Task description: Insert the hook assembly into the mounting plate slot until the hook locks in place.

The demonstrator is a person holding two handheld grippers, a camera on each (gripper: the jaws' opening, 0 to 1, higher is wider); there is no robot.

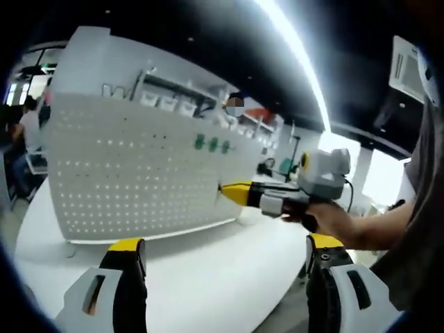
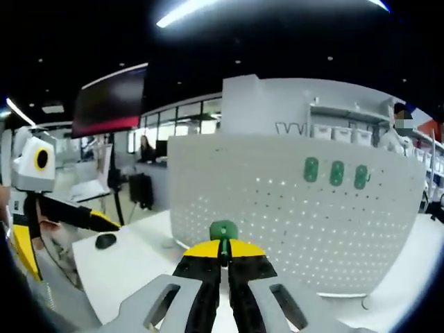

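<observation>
White perforated steel made up the pegboard (image 1: 139,166), the mounting plate of the task, standing upright on the white tabletop (image 1: 208,277) and lit from behind through its holes. In the left gripper view, the left tongs (image 1: 225,277) stood wide apart with nothing between them, low before the board. Right of them three green hooks (image 1: 212,144) already sat in a row high on the plate, and further right the right tongs (image 1: 225,191) reached toward the board's face.

In the right gripper view, the left tongs showed at the left edge, well apart from the board. At centre the right tongs (image 2: 223,258) were pinched narrow on the hook assembly (image 2: 223,232), its green head standing just above the yellow tips, near the plate but not yet touching it as far as could be judged. The seated hooks (image 2: 336,173) lay up and to the right.

The hook looked like small, light, stiff plastic, probably slick; a hold low on its body, leaving the back tabs free, would likely suit pressing it into a slot. The board could tip if pushed hard.
</observation>
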